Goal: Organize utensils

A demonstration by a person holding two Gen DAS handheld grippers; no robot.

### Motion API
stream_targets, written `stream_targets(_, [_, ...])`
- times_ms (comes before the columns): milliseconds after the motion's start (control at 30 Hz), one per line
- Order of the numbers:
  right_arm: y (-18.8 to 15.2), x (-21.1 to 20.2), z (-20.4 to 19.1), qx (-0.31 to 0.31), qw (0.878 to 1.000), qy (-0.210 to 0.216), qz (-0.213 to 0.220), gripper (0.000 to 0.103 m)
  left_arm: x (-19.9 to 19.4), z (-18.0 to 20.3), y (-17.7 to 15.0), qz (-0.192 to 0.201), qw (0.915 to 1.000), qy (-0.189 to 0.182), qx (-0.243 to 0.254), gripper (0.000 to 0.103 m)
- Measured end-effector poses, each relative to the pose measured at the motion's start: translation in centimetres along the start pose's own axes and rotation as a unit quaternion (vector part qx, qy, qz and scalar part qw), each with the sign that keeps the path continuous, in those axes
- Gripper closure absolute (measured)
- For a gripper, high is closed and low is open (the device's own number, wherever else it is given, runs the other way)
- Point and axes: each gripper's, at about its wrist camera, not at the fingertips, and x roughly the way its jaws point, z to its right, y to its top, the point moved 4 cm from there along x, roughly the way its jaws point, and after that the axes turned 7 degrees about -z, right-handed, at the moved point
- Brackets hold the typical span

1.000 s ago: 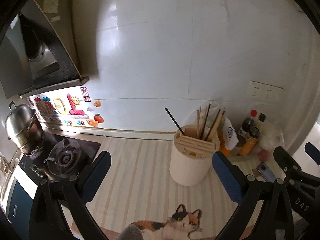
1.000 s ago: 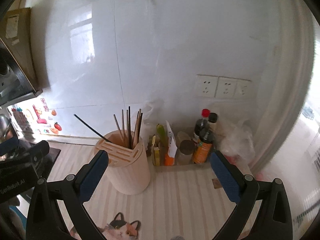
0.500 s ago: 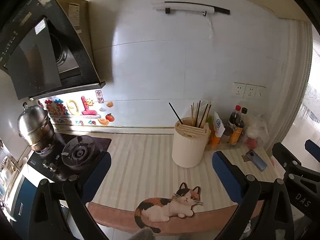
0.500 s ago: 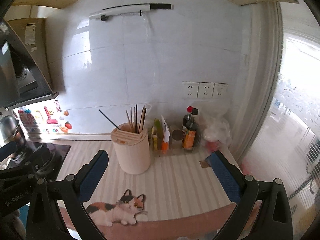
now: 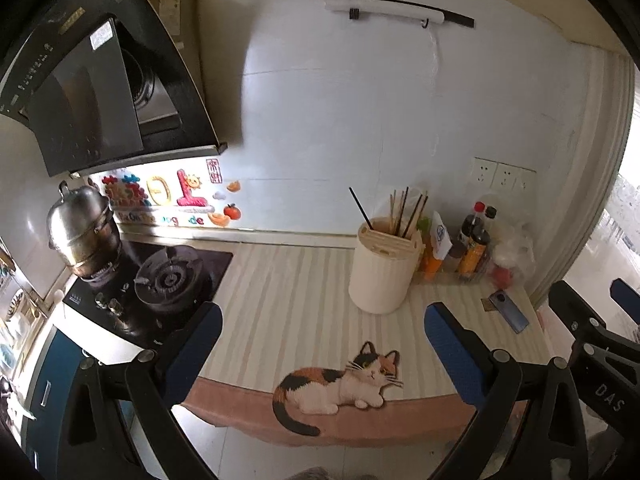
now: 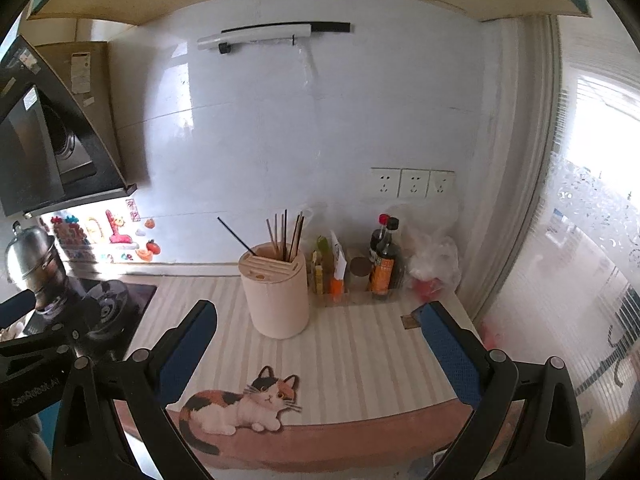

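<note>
A cream cylindrical utensil holder (image 5: 382,270) (image 6: 276,294) stands on the striped counter mat near the back wall. Several chopsticks (image 5: 404,210) (image 6: 286,234) stick up out of it, one black one leaning left. My left gripper (image 5: 322,332) is open and empty, held back over the counter's front edge, well short of the holder. My right gripper (image 6: 316,334) is open and empty too, also back from the holder. In the left wrist view the right gripper's black frame (image 5: 592,344) shows at the right edge.
A gas hob (image 5: 168,280) with a steel pot (image 5: 82,226) lies left, under a range hood (image 5: 100,92). Sauce bottles (image 6: 384,262), packets and a plastic bag (image 6: 434,264) crowd the back right corner. A phone (image 5: 510,312) lies on the mat (image 6: 352,356), which bears a cat picture (image 6: 240,404).
Both grippers have pulled back and up from the holder, so the holder looks smaller and the mat's front edge with the cat has come into view. Both stayed open.
</note>
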Motion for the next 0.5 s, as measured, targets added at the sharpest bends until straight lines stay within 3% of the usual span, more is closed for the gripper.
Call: stream_targets(500, [0.0, 1.4, 0.9, -0.017, 1.000, 0.006, -0.020, 0.000, 0.7, 0.2, -0.3, -0.007, 0.9997, 0.024, -0.010, 0.000])
